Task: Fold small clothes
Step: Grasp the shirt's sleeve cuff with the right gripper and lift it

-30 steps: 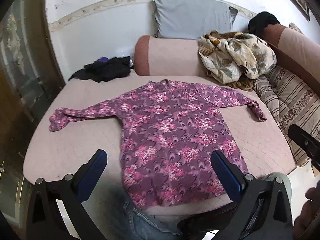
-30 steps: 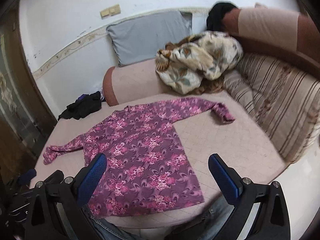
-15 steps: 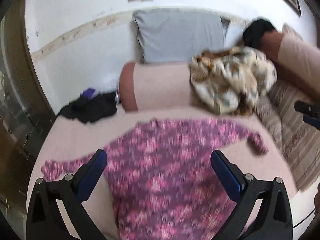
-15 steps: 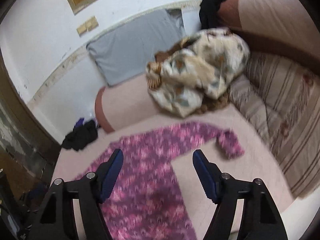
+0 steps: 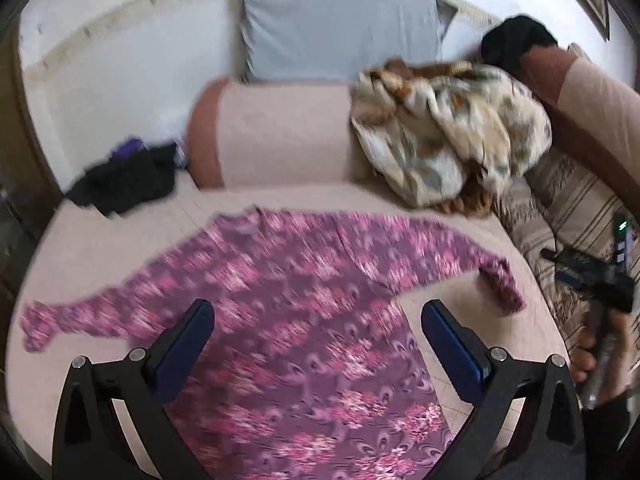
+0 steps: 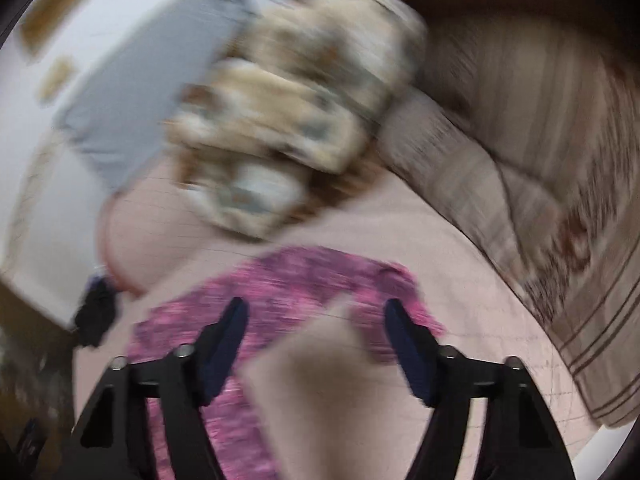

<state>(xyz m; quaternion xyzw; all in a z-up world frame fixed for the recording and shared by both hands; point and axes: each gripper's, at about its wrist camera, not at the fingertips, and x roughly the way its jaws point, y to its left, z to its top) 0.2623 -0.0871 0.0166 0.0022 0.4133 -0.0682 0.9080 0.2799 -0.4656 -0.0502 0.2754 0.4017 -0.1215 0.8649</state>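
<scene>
A purple and pink floral long-sleeved top lies spread flat on the pink sofa seat, sleeves out to both sides. My left gripper is open and empty above the middle of the top. My right gripper is open and empty, low over the top's right sleeve, whose cuff lies by the right finger; this view is blurred. The right gripper also shows at the right edge of the left wrist view.
A crumpled floral blanket lies at the back right of the seat. A grey pillow leans on the wall above a pink bolster. Dark clothes lie at the back left. Striped cushions line the right side.
Both grippers have moved forward and down over the top. The right gripper has swung toward the right sleeve and its jaws have narrowed somewhat, still open.
</scene>
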